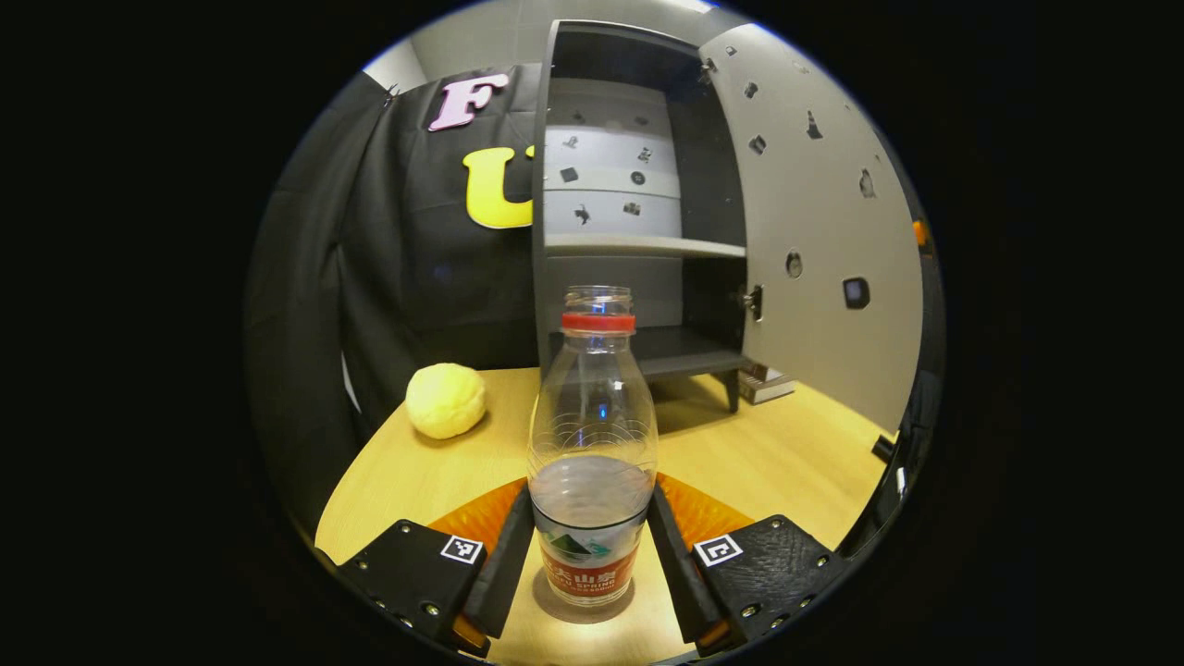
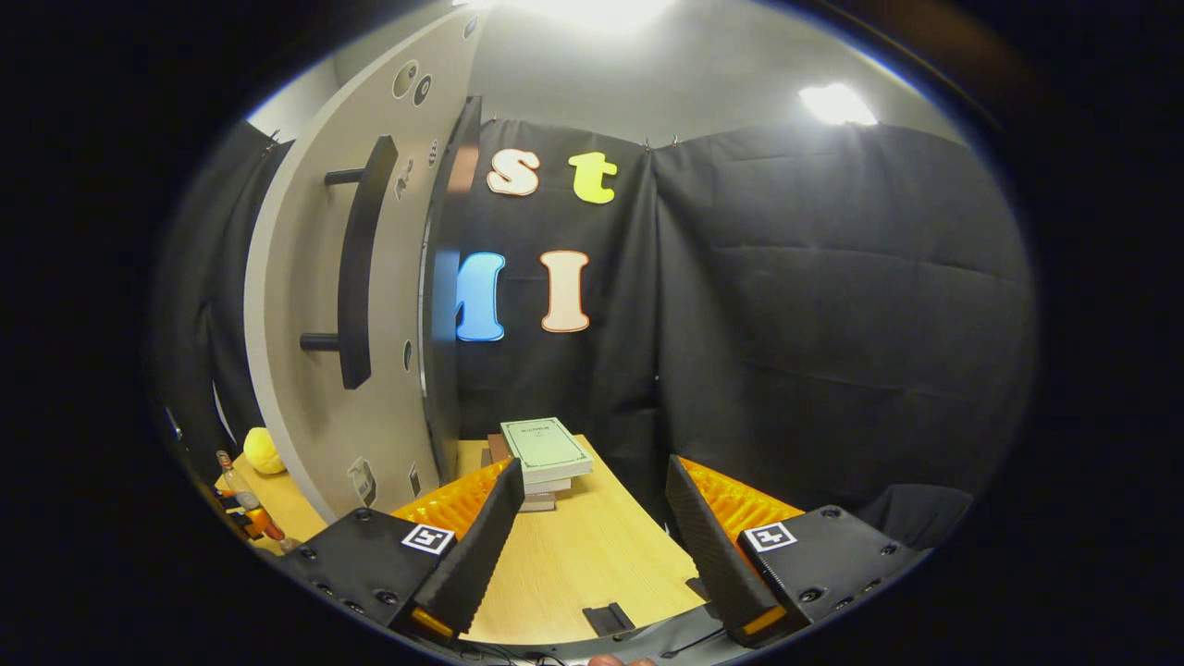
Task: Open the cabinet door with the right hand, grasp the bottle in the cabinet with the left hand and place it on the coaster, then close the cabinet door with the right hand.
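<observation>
The clear plastic bottle with a red neck ring (image 1: 592, 444) stands upright, open mouth up, on the pale wooden table (image 1: 786, 453), gripped on both sides by the left gripper (image 1: 592, 555). Behind it the grey cabinet (image 1: 638, 222) stands with its door (image 1: 814, 231) open. The right gripper (image 2: 592, 546) is spread wide, holding nothing, beside the door's black bar handle (image 2: 356, 259).

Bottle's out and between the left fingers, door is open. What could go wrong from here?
1. The bottle is uncapped, tall, with some water; a jerky release by the left gripper could tip and spill it.
2. The cabinet door stands wide open; the right gripper is off the door handle, so closing needs a fresh approach.
</observation>
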Tool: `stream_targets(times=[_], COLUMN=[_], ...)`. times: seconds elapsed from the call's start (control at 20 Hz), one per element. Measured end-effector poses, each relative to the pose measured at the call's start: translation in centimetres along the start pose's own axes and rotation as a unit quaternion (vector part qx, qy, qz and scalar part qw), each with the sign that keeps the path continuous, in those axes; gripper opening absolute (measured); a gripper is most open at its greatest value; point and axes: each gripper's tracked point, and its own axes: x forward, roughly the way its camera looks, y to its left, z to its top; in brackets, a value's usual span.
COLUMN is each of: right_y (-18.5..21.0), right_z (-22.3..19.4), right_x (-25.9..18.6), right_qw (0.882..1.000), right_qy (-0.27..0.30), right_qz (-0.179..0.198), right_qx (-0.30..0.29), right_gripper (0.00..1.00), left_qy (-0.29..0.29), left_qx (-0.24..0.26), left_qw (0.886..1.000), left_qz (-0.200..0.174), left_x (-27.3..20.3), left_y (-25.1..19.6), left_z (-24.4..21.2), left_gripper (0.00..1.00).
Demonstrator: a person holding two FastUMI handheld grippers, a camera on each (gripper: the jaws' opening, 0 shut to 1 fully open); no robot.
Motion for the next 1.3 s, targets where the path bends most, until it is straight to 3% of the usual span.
stream_targets(times=[0.45,0.7,1.05,1.3], right_y=[-0.4,1.6,3.7,3.1], right_z=[-2.2,-3.8,-6.5,-6.9], right_x=[-0.1,0.0,-0.2,-0.4], right_qw=[0.998,0.996,0.992,0.992], right_qy=[0.042,0.072,0.11,0.114], right_qz=[-0.016,-0.001,0.021,0.015], right_qx=[0.034,0.048,0.059,0.061], right_gripper=[0.98,0.97,0.98,0.98], left_qy=[-0.009,0.01,0.054,0.061], left_qx=[-0.004,0.013,0.026,0.036], left_qw=[1.0,1.0,0.998,0.997], left_qz=[0.007,-0.009,0.006,0.007], left_x=[1.0,1.1,0.4,-0.2], left_y=[0.1,-0.3,-0.4,-0.7], left_z=[-3.0,-3.8,-5.7,-6.3], left_gripper=[0.65,0.67,0.66,0.68])
